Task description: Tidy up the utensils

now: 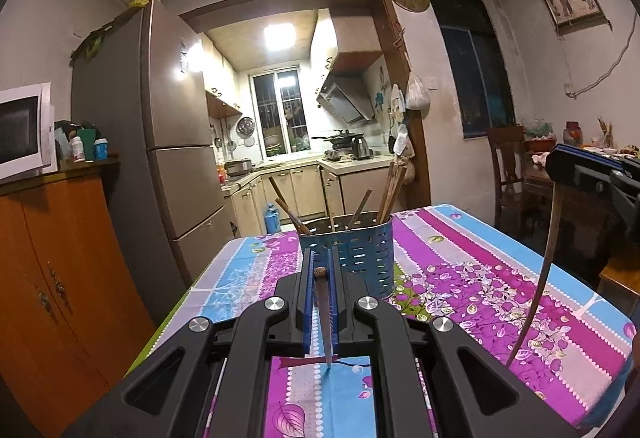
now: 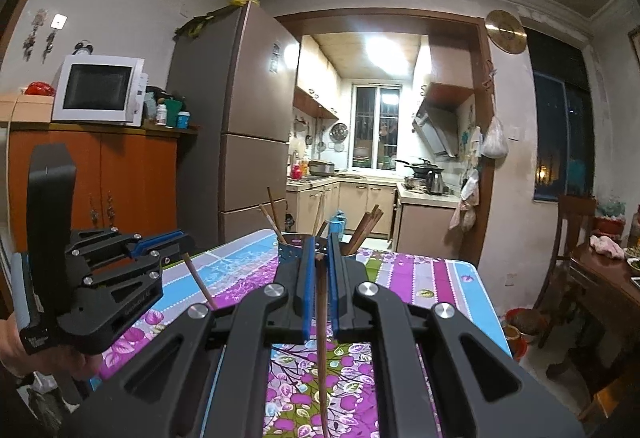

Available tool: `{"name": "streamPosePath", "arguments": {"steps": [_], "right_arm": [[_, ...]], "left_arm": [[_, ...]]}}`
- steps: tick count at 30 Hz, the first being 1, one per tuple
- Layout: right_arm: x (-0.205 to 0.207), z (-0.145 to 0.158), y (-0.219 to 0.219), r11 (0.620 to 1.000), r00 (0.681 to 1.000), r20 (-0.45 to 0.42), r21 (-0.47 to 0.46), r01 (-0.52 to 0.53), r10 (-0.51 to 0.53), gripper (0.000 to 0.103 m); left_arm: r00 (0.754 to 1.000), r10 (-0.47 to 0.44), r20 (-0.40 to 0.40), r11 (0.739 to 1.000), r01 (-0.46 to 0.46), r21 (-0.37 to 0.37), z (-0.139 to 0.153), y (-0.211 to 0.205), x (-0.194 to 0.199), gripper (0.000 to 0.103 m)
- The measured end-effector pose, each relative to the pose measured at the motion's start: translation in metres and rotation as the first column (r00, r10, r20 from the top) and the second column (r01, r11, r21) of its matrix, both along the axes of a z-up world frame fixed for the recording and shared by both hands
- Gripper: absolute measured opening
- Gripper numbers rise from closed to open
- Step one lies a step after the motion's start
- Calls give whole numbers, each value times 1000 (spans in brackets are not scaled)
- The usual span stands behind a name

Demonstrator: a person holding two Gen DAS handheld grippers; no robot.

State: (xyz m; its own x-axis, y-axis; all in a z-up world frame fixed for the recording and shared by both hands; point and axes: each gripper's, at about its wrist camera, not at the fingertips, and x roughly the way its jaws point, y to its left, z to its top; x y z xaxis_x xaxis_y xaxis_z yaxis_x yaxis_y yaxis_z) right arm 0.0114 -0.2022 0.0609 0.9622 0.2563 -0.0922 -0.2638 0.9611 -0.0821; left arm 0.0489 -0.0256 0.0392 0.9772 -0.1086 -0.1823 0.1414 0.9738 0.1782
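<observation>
Above the flowered tablecloth (image 1: 480,278), one chopstick (image 1: 325,318) is clamped in the closed left gripper (image 1: 320,262), another chopstick (image 2: 321,318) in the closed right gripper (image 2: 320,246), near the blue holder (image 1: 360,258).

Utensil holder (image 1: 350,256) (chopsticks (image 1: 394,190) inside) stands on table (image 1: 500,278).

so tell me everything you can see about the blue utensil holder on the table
The utensil holder is a blue cylinder that looks like painted metal, its wall punched with rows of small slots. It stands upright on the floral tablecloth, near the table's far end. The top is open, and several brown wooden chopsticks lean out of it at different angles, some left, a bunch right. In both wrist views the gripper fingers partly hide its front. Nothing visibly grips it.
</observation>
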Motion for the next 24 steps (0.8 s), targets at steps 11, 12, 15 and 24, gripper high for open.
{"name": "streamPosePath", "arguments": {"steps": [11,12,15,24], "right_arm": [[0,-10,0,996,998,20,-61,-66,68,5],[0,-9,0,996,997,18,-62,-71,72,5],[0,-9,1,994,996,16,-70,-81,82,5],[-1,-7,4,994,996,29,-70,-87,89,5]], "left_arm": [[997,58,-43,998,-58,13,-8,-11,9,8],[997,61,-48,998,-61,10,-8,-11,10,8],[995,74,-65,997,-74,-4,-10,-7,15,8],[991,108,-75,994,-108,6,-8,5,22,8]]}}
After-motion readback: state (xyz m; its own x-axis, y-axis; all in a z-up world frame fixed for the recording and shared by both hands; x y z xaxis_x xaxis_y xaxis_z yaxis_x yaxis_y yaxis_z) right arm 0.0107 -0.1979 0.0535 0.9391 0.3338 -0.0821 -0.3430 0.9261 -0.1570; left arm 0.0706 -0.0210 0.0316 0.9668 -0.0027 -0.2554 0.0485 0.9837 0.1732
